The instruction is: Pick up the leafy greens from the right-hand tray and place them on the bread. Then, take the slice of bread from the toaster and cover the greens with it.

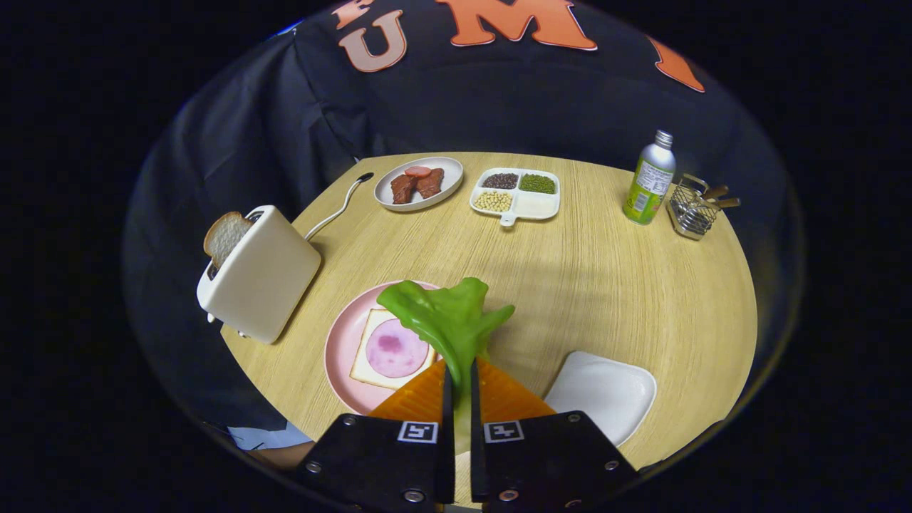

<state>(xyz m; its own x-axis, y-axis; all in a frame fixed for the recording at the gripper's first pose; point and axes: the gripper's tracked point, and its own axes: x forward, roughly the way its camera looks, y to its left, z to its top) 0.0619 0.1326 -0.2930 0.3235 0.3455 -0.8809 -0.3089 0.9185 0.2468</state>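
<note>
Pinching the leafy greens (447, 320) by the stem, gripper (459, 370) fingers pressed together, held above pink plate's (340, 349) right edge, beside the bread (388, 350).

Hand-held gripper (459, 370) clamps greens (449, 320) above plate (340, 349) edge; bread (388, 349) on plate. Toaster (260, 274) left with slice (224, 235) in it. Tray (605, 388) right. Bottle (650, 178), basket (692, 206) far right on bench (605, 285).

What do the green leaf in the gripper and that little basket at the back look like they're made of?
The leafy greens, pinched between the shut gripper fingers, look like moulded plastic or rubber: smooth, even green, thick stiff edges. Probably a fake. The basket beside the bottle looks like shiny metal wire, an open see-through grid.
</note>
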